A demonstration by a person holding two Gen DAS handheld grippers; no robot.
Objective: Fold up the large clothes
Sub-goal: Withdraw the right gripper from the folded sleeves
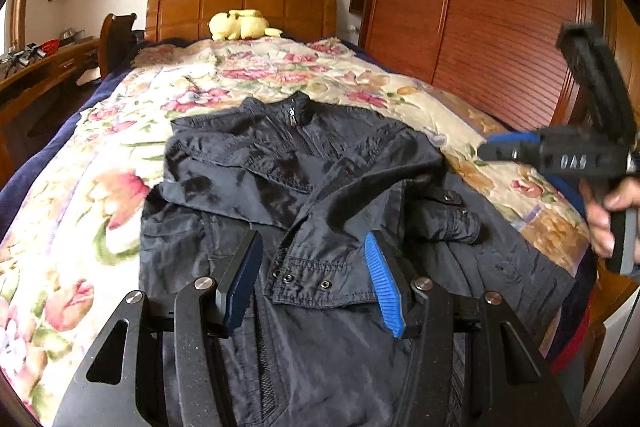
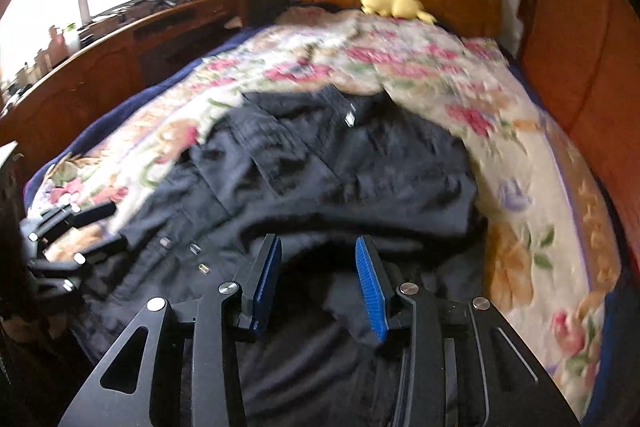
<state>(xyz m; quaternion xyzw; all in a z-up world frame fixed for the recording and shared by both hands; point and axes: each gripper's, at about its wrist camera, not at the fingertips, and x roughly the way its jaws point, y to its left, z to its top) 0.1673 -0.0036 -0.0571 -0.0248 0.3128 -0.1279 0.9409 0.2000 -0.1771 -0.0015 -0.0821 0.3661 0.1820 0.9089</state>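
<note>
Hovering over jacket (image 1: 304, 179), jaws apart

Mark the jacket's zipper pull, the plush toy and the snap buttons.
zipper pull (image 1: 292, 117), left wrist view, on the metal tab below the collar.
plush toy (image 1: 239, 24), left wrist view, on its yellow body.
snap buttons (image 1: 287, 279), left wrist view, on one stud of the jacket's flap.
</note>
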